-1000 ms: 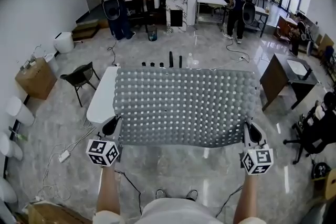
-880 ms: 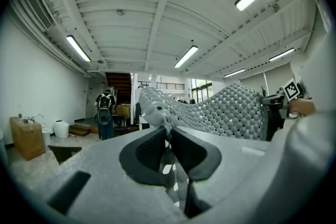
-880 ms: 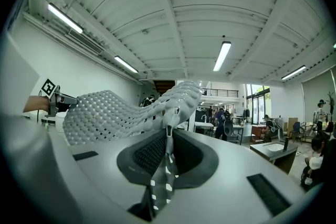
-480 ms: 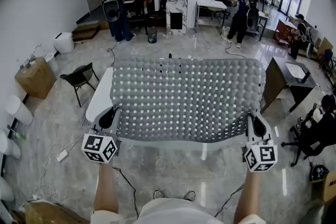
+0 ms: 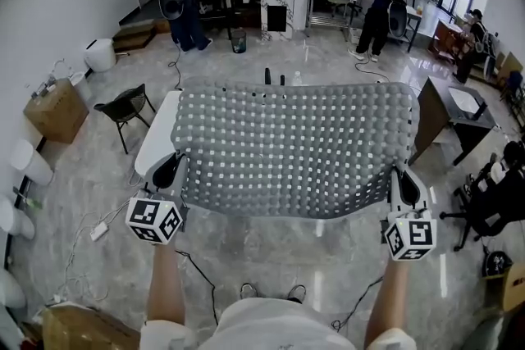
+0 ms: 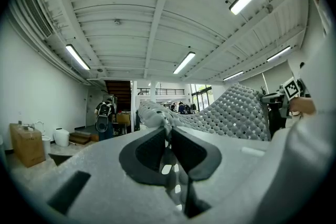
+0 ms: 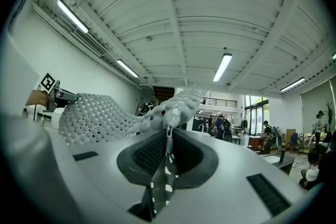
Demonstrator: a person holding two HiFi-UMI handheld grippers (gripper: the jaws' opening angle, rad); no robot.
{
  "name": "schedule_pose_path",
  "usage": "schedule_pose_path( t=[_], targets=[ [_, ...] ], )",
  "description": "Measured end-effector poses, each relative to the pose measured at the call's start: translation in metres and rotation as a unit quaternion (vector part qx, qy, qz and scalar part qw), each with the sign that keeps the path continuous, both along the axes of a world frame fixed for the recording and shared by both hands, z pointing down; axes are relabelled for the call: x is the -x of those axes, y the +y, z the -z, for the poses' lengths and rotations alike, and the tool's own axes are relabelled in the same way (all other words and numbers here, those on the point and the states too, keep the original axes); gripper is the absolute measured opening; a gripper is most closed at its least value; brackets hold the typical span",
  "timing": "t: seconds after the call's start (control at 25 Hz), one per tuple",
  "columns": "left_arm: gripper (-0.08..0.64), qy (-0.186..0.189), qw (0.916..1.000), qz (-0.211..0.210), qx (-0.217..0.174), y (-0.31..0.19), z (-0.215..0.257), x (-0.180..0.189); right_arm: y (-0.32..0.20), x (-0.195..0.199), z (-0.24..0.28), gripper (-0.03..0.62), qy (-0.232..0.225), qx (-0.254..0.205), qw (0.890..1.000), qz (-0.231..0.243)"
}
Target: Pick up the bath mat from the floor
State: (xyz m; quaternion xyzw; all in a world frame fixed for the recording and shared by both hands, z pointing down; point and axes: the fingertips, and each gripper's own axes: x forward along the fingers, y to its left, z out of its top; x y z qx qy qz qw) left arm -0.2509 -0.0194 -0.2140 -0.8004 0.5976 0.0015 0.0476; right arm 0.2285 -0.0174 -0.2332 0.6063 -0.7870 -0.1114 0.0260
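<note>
Above the floor (image 5: pixel 271 250), left claw (image 5: pixel 168 171) and right claw (image 5: pixel 407 185) clamp the bath mat (image 5: pixel 295 147)

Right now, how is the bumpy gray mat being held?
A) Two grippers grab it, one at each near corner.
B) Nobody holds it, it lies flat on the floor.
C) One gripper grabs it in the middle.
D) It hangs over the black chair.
A: the left gripper and the right gripper each have their jaws shut on a near corner of the bath mat, which is spread out in the air between them.
</note>
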Motion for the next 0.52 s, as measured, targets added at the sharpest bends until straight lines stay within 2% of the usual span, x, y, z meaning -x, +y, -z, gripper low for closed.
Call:
schedule_pose_path(
  t=[0.24, 0.52],
  targets=[
    [0.048, -0.001, 1.0, 0.002, -0.002, 0.004, 0.004, 0.003, 0.005, 0.002, 0.006, 0.037, -0.002, -0.007, 1.0, -0.002],
    [0.049, -0.004, 0.9999, 0.01, -0.008, 0.01, 0.0, -0.013, 0.014, -0.023, -0.006, 0.037, -0.012, -0.009, 1.0, -0.008]
  ],
)
